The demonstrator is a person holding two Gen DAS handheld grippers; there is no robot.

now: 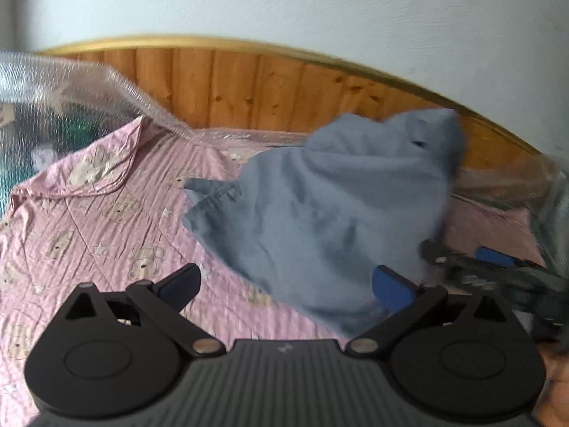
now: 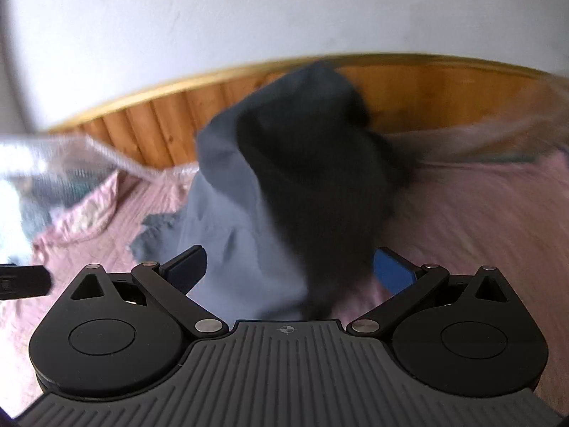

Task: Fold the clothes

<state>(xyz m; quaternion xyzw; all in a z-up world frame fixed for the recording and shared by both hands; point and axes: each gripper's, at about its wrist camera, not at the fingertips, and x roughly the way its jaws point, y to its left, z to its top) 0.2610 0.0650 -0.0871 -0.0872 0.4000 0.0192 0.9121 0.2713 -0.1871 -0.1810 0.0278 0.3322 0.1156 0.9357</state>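
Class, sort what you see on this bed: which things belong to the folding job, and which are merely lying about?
Part of the job:
- blue-grey garment, heaped up
- left gripper, open
- right gripper, open

Just lying about:
- pink bedsheet
- wooden headboard
- clear plastic sheet

Pink bear-print sheet (image 1: pixel 89 220) — wooden headboard (image 1: pixel 249 85)

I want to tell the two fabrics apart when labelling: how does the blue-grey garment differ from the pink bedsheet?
The blue-grey garment is plain; the pink bedsheet carries a bear and star print. The garment is bunched into a raised heap, while the bedsheet lies spread flat across the bed, one corner turned back. The garment covers only part of the much larger bedsheet. Both are wrinkled.
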